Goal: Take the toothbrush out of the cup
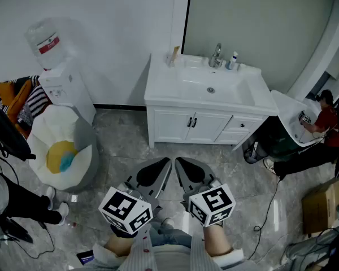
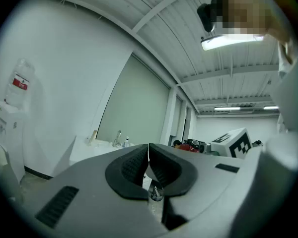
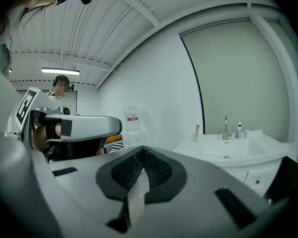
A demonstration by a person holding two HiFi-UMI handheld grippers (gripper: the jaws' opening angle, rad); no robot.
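Note:
A tan cup with the toothbrush [image 1: 174, 55] stands at the back left corner of the white vanity sink [image 1: 158, 92], far ahead of both grippers. It also shows small as the cup [image 2: 93, 135] in the left gripper view and the cup [image 3: 197, 132] in the right gripper view. My left gripper [image 1: 167, 162] and right gripper [image 1: 178, 161] hover side by side over the floor in front of the vanity, tips almost touching. Both are shut with nothing between the jaws, as the left gripper [image 2: 148, 150] and the right gripper [image 3: 142, 152] show up close.
A faucet [image 1: 216, 55] and a small bottle [image 1: 233, 61] stand at the sink's back. A water dispenser [image 1: 56, 78] and a bag-lined bin [image 1: 62, 151] are at left. A person in red [image 1: 326, 120] crouches at right, near a cardboard box [image 1: 322, 202]. Cables lie on the floor.

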